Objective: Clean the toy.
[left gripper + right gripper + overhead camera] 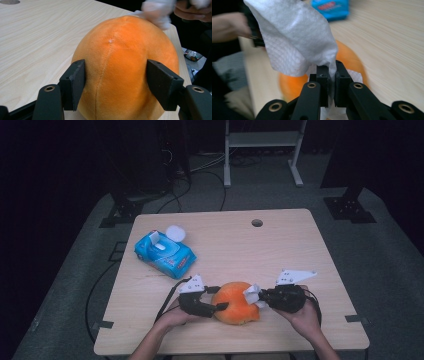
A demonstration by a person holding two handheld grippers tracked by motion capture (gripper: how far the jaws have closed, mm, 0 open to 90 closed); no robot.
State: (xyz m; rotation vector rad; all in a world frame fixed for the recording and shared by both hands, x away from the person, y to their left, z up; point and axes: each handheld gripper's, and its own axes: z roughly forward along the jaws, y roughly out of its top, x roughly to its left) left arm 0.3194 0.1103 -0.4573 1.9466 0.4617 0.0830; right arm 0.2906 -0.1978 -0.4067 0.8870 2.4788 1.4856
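An orange plush toy (234, 306) lies near the table's front edge. My left gripper (220, 306) is shut on its left end; in the left gripper view both pads press into the orange plush (120, 75). My right gripper (259, 296) is shut on a white wet wipe (251, 294), held against the plush's upper right side. In the right gripper view the wipe (294, 40) stands up from the closed jaws, with the plush (352, 60) blurred behind. The wipe (157, 11) also touches the plush's far top in the left gripper view.
A blue wet-wipe pack (165, 252) with its white lid flipped open lies at the table's left. A round cable hole (257, 223) sits near the far edge. The wooden table (280, 250) has bare room at the right and back.
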